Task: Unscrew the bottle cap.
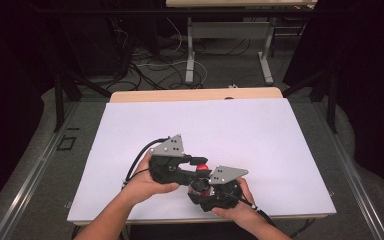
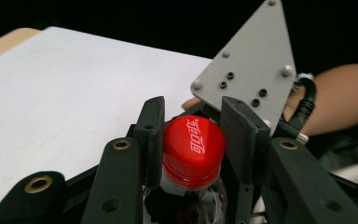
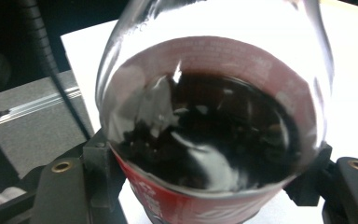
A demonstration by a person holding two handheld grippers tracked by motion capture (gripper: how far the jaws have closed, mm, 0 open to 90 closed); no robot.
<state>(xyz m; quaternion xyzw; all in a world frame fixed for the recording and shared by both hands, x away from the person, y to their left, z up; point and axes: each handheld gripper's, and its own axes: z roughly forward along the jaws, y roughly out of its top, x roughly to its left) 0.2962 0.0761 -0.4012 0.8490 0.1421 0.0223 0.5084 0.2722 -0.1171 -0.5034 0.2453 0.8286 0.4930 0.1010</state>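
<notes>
Left gripper (image 2: 192, 144) is closed on the red screw cap (image 2: 193, 145) of a clear plastic bottle (image 3: 214, 116), one black jaw pressed against each side of the cap. White lettering runs across the cap's top. Just below the cap, between the jaws, the clear neck is partly seen, though glare makes its outline hard to follow. Beyond the jaws rises the grey three-cornered plate (image 2: 249, 70) of the other gripper, with a hand (image 2: 340, 98) behind it.

Right gripper (image 3: 209, 186) clamps the bottle's body, its jaws tight against a red label (image 3: 168, 200) with white print that wraps the lower part. Inside the bottle sits a dark brown liquid with pale reflections on it; the level seems to lie about where the shoulder narrows, but the curved wall distorts it. Bottle top and base are cut off in the right gripper view.

From the high view both grippers meet just above the near edge of the white worktop (image 1: 240, 130), left gripper over the right, and the bottle between them is mostly hidden, with a bit of red cap (image 1: 201, 167) peeking out.
</notes>
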